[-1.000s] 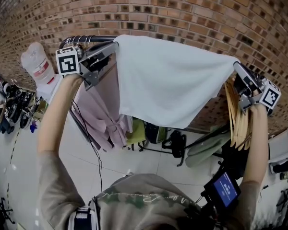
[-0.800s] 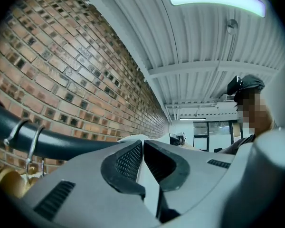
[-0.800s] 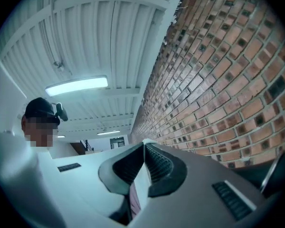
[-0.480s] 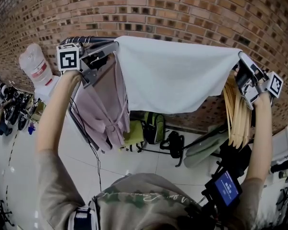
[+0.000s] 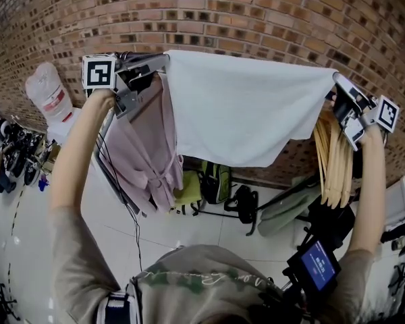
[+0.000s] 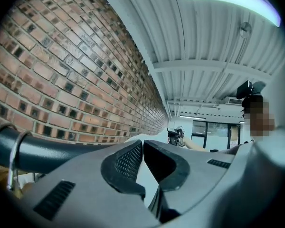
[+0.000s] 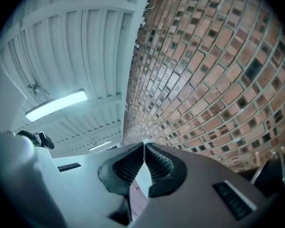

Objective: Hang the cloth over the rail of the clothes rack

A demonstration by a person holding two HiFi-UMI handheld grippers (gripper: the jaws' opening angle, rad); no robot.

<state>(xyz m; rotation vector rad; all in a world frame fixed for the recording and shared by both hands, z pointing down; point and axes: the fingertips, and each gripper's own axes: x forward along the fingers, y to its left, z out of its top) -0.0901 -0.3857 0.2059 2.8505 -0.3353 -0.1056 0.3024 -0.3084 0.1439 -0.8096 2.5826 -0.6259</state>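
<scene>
In the head view a white cloth (image 5: 246, 110) is stretched out flat between both grippers, in front of the brick wall. My left gripper (image 5: 163, 61) is shut on its upper left corner, right beside the dark rail (image 5: 125, 56) of the clothes rack. The right gripper (image 5: 336, 79) is shut on the upper right corner. Behind the cloth the rail is hidden. In the left gripper view the jaws (image 6: 142, 144) are shut with pale cloth (image 6: 148, 179) pinched between them, and the rail (image 6: 42, 151) runs at lower left. In the right gripper view the gripper (image 7: 143, 146) likewise pinches cloth (image 7: 139, 174).
A pink garment (image 5: 145, 147) hangs from the rack under my left gripper. Wooden hangers (image 5: 334, 160) hang under the right one. Bags (image 5: 219, 181) lie on the tiled floor below, and a white sack (image 5: 47, 93) stands at the left. The brick wall (image 5: 256, 12) is close behind.
Both grippers have risen a little with the cloth. Its top edge now runs straighter and more level between them.
</scene>
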